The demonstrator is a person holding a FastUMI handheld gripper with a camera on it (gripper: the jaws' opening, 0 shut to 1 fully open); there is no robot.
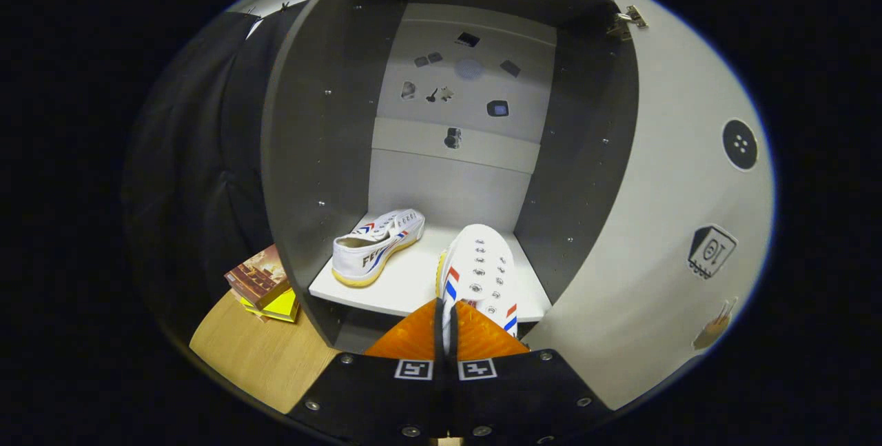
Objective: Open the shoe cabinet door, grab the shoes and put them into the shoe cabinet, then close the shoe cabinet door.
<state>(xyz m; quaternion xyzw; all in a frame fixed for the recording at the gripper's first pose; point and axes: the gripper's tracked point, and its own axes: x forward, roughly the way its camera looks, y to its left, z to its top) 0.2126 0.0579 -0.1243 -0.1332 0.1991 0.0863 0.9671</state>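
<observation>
Closest to the lens, at the bottom centre of the frame, the gripper (446, 336) is holding its two fingers pressed nearly together, clamped on the heel edge of a white shoe (479, 274), so that the shoe is pointing forward and away with its toe over the cabinet shelf (413, 280). Pinching the thin heel rim looks like a sensible way to carry it, since it is leaving the sole free to come down flat. Left of centre, the other shoe (375, 246) is already sitting on that shelf near the left wall, lying at an angle with its toe toward the back, which is leaving the right half open for the one being carried. Across the right of the frame the cabinet door (675, 225) is standing swung wide on its hinge (630, 18), keeping the opening clear. Small stickers are dotting the back panel (455, 177) in the upper middle. At the lower left, outside the cabinet, a few books (265, 284) are lying on the wooden bench (255, 356). I judge the task as well along: the second shoe is still to be set down and released, and the door is not yet closed.
</observation>
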